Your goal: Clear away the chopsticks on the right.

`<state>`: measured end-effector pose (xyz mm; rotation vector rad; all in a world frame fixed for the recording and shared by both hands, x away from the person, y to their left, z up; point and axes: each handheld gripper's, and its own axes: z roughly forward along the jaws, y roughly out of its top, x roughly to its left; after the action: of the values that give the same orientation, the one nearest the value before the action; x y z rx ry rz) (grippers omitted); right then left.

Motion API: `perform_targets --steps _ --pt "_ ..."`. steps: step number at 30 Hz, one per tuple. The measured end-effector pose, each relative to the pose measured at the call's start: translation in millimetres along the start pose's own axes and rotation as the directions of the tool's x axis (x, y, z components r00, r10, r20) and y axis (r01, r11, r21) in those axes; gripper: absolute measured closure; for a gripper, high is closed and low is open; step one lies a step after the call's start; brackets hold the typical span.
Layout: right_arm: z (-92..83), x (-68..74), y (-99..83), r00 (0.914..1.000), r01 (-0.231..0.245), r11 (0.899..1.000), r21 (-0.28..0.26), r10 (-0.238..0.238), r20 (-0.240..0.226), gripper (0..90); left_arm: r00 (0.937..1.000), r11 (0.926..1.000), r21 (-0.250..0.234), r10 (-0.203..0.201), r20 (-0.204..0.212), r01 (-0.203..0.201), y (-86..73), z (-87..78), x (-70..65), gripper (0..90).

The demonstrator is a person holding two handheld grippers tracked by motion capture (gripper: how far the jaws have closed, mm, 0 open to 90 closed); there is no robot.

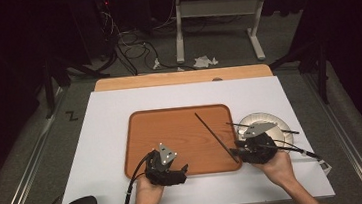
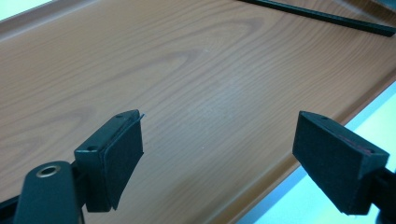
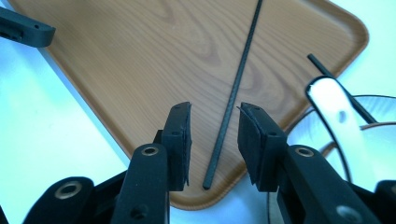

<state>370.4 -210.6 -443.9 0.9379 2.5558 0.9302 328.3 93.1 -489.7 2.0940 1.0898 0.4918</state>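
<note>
Hands come in at the near edge of the table (image 1: 97,140), each holding a pair of tongs. By the person's left hand (image 1: 147,194), the left tongs (image 1: 184,169) sit over the near rim of the wooden tray (image 1: 171,128), and in the left gripper view they (image 2: 217,149) stand released, jaws wide apart above bare wood grain with nothing between them. By the right hand (image 1: 277,167), the right tongs (image 1: 234,152) hover at the tray's near right corner; in the right gripper view they (image 3: 214,135) are also released, the pads apart and pressing on nothing. Between those jaws, lower down, lies the near end of a thin black stick (image 3: 233,93), flat on the tray (image 3: 140,56) and free of both pads, its tip just inside the rim at that corner. From there, in the high view, the stick (image 1: 215,135) runs slantwise away and to the left, across the right part of the tray, ending near the middle of the far half. In the left gripper view the same stick (image 2: 322,16) crosses the top of the picture, well apart from the left jaws. Just beside the tray on the right stands a white plate (image 1: 276,123), with a second black stick (image 1: 288,131) lying across it and a white spoon (image 3: 338,112) resting in it, seen close in the right gripper view. Beyond the white board that covers the table, a strip of bare wood shows, and past that lies a grey floor (image 1: 224,47) with cables and the legs of a white stand.
</note>
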Motion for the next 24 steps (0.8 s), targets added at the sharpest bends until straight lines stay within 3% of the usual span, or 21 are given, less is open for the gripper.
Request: perform_targets --steps 15,24 --pt "-15.1 -11.8 -7.2 0.9997 -0.017 0.999 -0.049 0.018 0.015 65.3 1.0000 1.0000 0.000 0.000 -0.001 0.000 0.0 -0.1 0.2 16.5" --pt "-41.7 -32.4 -17.6 0.9953 -0.077 0.991 -0.107 0.082 0.051 67.5 1.0000 1.0000 0.002 -0.002 -0.003 0.002 0.1 0.4 0.4 16.5"
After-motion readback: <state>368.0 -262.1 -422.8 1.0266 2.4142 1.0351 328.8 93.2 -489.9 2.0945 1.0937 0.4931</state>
